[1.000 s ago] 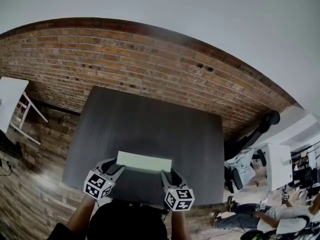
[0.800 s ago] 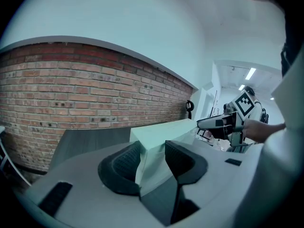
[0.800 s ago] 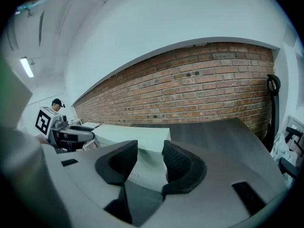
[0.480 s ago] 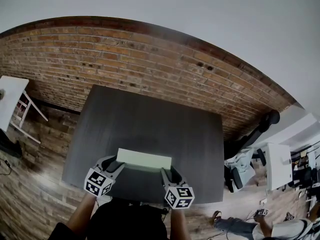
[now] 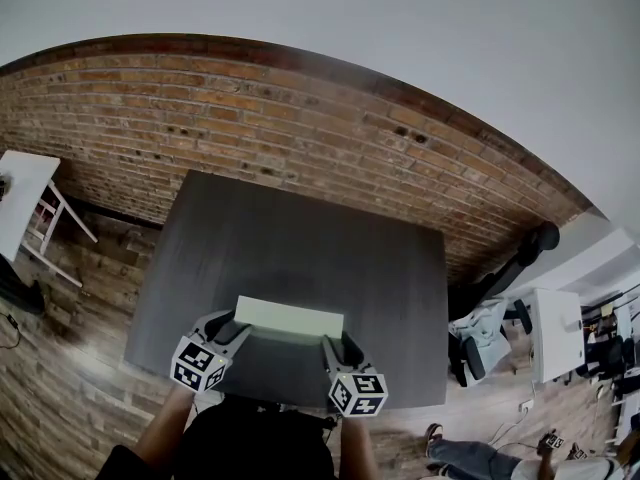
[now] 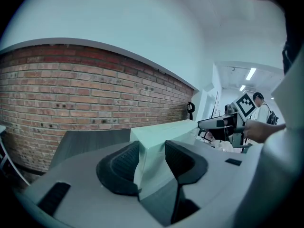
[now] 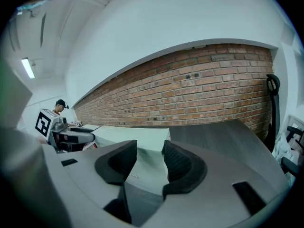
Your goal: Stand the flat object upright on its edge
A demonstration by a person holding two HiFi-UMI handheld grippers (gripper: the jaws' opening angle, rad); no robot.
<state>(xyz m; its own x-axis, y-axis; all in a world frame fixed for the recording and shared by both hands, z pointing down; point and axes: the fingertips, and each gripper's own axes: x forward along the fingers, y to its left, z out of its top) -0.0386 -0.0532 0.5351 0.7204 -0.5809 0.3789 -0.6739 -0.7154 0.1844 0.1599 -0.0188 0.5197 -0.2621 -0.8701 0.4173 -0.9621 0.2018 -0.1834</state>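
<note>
Brick wall (image 5: 250, 108) runs across 12 o'clock, with plain pale wall above it. Dark grey table (image 5: 300, 218) sits square against the brick and wood-look floor lies around it. A white side table (image 5: 20, 203) stands off at 9 o'clock, an office chair (image 5: 490, 333) at 4 o'clock, and a seated person (image 5: 500, 458) is low at 5 o'clock. The flat box (image 5: 289, 318), pale green, lies crosswise at the table's 6 o'clock edge, right in front of you, its long side running 9 to 3. From the head view it shows as a narrow pale strip with dark shadow under its near side. Whether it rests on the tabletop or is lifted clear, you cannot tell from here. Your left gripper (image 5: 237, 330) has the box's 9 o'clock end: in the left gripper view both ribbed pads (image 6: 124, 163) press on a corner of the box. Your right gripper (image 5: 328, 346) has the 3 o'clock end, and in the right gripper view the box's end fills the gap between the jaws, pads against it. Both jaw pairs stand wide, clamped across the box's thickness. Each gripper view shows the other gripper's marker cube (image 6: 244, 105) across the box.
</note>
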